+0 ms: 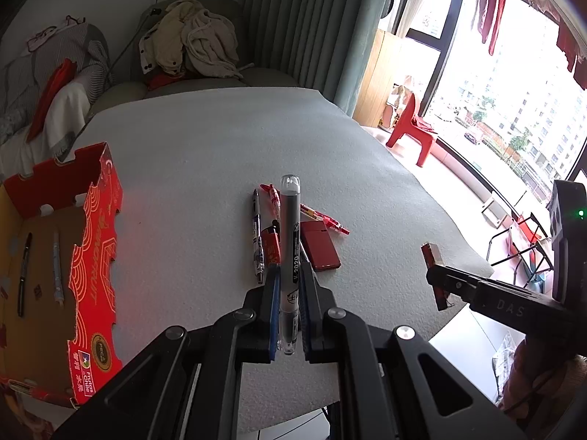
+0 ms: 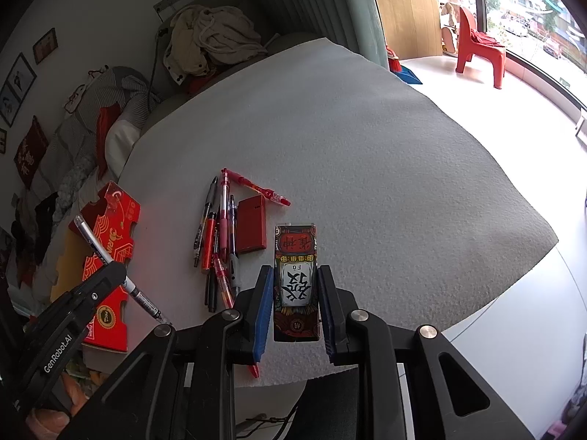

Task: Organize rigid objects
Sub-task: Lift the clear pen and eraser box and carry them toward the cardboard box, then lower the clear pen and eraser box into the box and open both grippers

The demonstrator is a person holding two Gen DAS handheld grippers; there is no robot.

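Note:
My left gripper point(image 1: 290, 293) is shut on a grey pen point(image 1: 290, 242), held above the white table point(image 1: 220, 154); the pen also shows in the right wrist view point(image 2: 110, 260). My right gripper point(image 2: 296, 293) is shut on a small patterned box with Chinese characters point(image 2: 296, 278), seen edge-on in the left wrist view point(image 1: 434, 275). Several pens point(image 2: 220, 242) and a flat red case point(image 2: 251, 225) lie in a pile on the table. A red cardboard box point(image 1: 91, 256) stands at the table's left edge with two pens point(image 1: 55, 267) inside.
A sofa with piled clothes point(image 1: 190, 40) and cushions stands behind the table. A red plastic chair point(image 2: 477, 47) stands by the window at the right. The table's front edge point(image 2: 477, 315) is near the right gripper.

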